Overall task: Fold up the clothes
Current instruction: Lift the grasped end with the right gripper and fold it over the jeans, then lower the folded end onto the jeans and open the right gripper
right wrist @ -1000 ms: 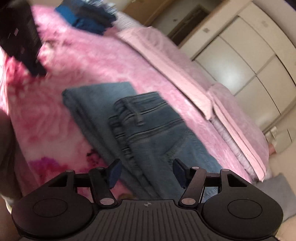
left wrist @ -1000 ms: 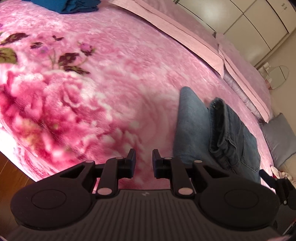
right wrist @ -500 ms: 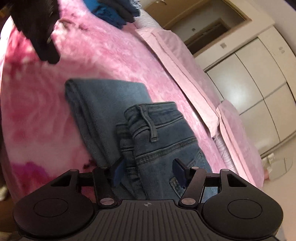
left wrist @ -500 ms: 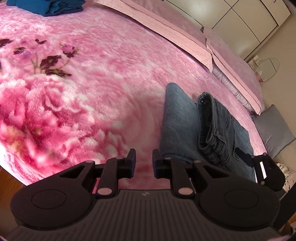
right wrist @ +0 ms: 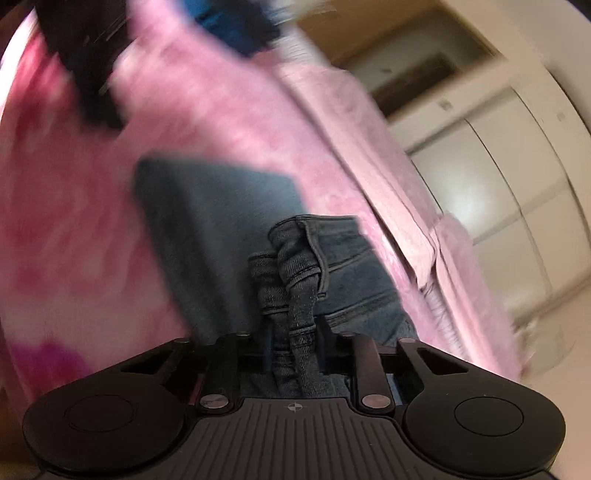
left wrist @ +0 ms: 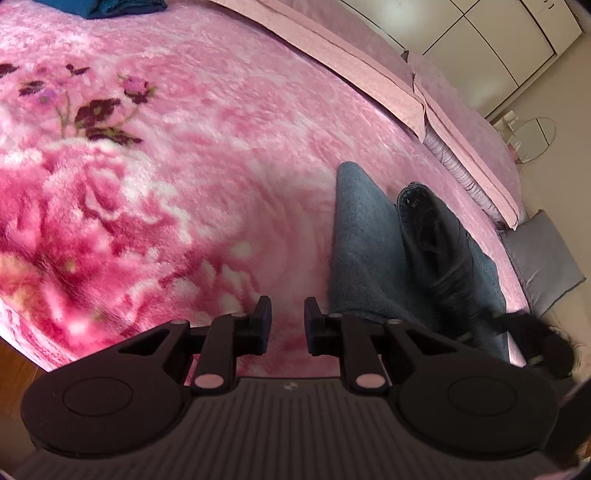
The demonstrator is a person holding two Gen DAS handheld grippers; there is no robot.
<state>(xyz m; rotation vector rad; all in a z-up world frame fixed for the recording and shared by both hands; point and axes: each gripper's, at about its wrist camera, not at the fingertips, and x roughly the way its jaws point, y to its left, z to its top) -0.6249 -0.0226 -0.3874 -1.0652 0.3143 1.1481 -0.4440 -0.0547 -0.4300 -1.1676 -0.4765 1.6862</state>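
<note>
Folded blue jeans [left wrist: 373, 258] lie on the pink floral blanket [left wrist: 184, 166], to the right of my left gripper [left wrist: 287, 314]. The left gripper hovers over the blanket near the bed's front edge, its jaws a small gap apart with nothing between them. In the right wrist view my right gripper [right wrist: 293, 332] is shut on the bunched waistband of the jeans [right wrist: 295, 288]; the folded legs spread out behind to the left. The right gripper shows as a dark blur in the left wrist view [left wrist: 532, 339].
A folded dark blue garment [left wrist: 110, 5] lies at the far end of the blanket. Pink pillows [left wrist: 461, 122] line the bed's right side, with a grey cushion [left wrist: 543, 258] beyond. Cream wardrobe doors [right wrist: 498, 166] stand behind. Wooden floor [left wrist: 14, 358] shows at bottom left.
My right gripper moved down onto the jeans and closed on the waistband, bunching it. The left gripper stayed over the blanket with the same small gap.
</note>
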